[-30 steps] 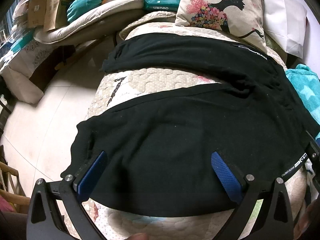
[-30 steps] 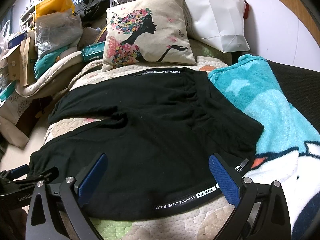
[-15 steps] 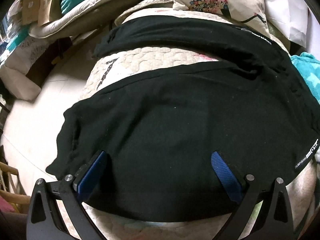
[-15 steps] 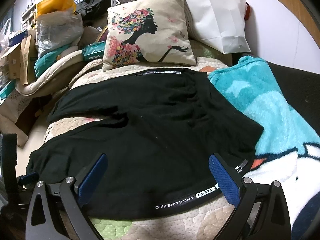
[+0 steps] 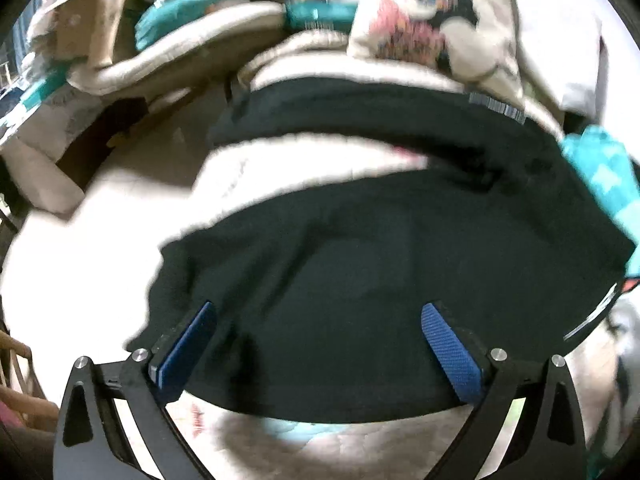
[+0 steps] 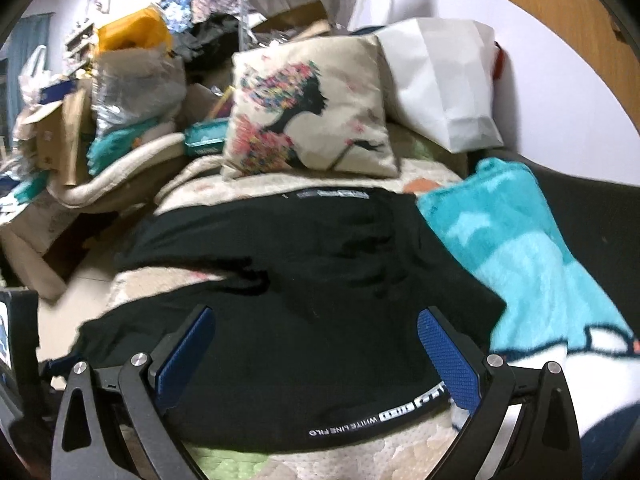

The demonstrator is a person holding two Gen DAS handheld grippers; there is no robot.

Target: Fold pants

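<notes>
While both views are blurred, the black pants are seen spread flat on a quilted cover, the two legs parted with cream quilt showing between them. Left gripper: blue pads wide apart over the near leg, nothing between them. Right gripper: jaws equally spread, hovering above the waistband end, where white lettering runs along the near edge; no cloth gripped. Turquoise blanket lies just beside the pants on the right. Printed cushion stands behind them, white bag next to it.
</notes>
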